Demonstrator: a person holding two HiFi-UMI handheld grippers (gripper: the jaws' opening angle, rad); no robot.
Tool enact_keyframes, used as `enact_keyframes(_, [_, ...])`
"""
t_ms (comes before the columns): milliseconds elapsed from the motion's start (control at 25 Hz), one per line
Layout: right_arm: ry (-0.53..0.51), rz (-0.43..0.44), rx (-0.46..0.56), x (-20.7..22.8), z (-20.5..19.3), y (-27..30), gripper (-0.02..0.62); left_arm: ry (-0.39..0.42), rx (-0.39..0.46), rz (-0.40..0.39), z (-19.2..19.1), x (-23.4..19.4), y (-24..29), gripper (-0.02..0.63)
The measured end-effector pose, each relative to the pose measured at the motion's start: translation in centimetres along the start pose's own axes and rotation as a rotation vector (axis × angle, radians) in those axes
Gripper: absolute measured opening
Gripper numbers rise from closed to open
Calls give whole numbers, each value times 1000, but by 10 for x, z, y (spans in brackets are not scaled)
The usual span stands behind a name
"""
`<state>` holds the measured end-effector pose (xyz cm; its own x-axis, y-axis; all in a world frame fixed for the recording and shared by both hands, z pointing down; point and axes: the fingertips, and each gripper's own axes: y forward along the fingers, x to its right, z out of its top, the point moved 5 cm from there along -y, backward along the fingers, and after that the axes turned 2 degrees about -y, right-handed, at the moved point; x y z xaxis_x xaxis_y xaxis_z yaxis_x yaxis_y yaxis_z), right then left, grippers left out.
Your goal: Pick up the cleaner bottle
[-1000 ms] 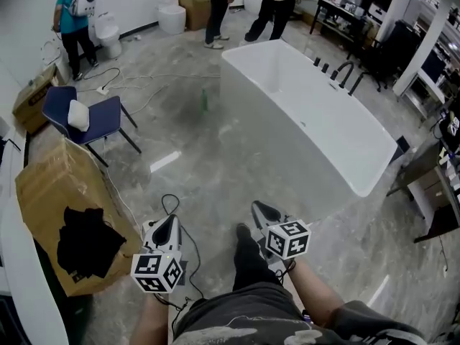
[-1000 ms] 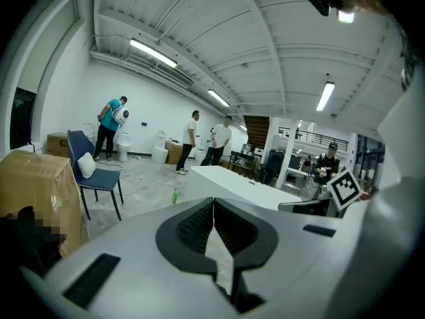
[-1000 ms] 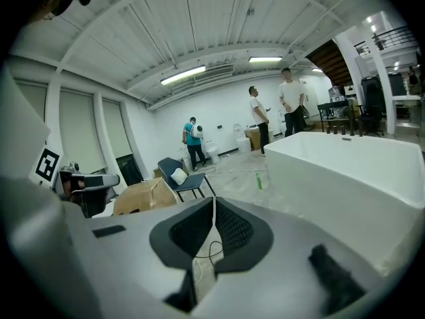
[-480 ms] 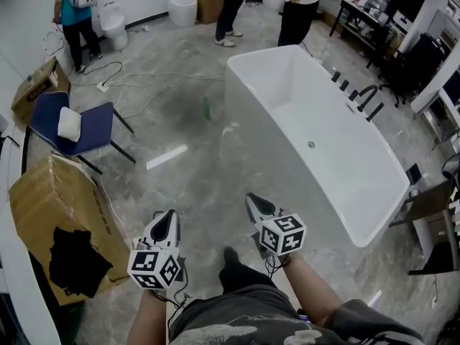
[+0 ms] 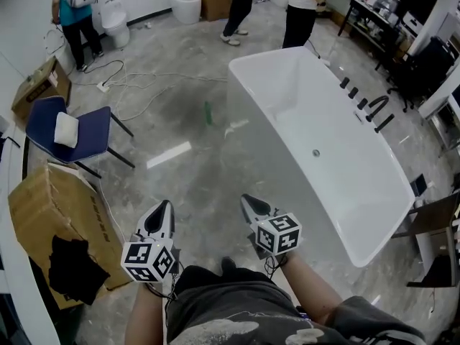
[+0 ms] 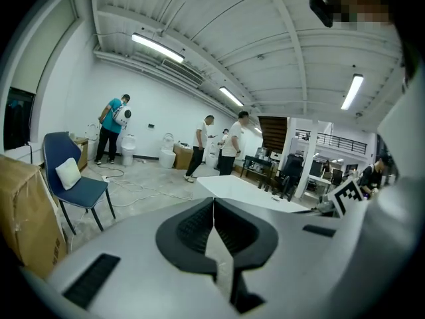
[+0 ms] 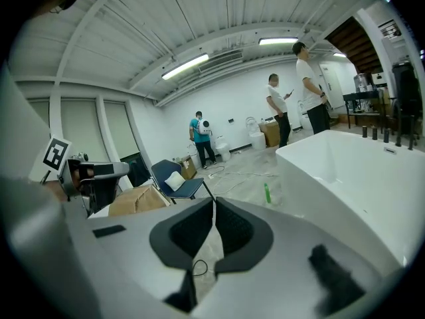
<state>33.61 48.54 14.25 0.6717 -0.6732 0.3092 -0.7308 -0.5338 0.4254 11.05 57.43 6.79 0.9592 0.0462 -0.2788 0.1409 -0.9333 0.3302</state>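
ahead on floor (image 5: 188, 182), green bottle (image 5: 208, 112) stands near white bathtub (image 5: 302, 106), well apart from my tongs. left tongs (image 5: 163, 208) clenched, empty; right tongs (image 5: 249, 203) clenched, empty.

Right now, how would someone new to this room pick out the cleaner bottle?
Find the large white bathtub on the right of the head view. On the grey floor off its left side, near the far end, stands a slim green bottle, alone at the edge of a dark stain. Nothing else on that stretch is green.
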Motion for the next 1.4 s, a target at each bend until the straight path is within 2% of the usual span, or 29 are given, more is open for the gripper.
enact_keyframes(400, [-16, -12, -17, 19, 28, 64, 30, -16, 32, 42, 31, -69, 55, 15])
enact_keyframes(840, [-8, -101, -47, 44, 86, 195, 31, -39, -23, -32, 75, -165, 176, 15])
enact_keyframes(1120, [107, -156, 24, 52, 138, 283, 31, -43, -88, -94, 108, -233, 246, 15])
enact_keyframes(1400, [111, -220, 26, 67, 155, 343, 31, -21, -143, -154, 113, -276, 296, 15])
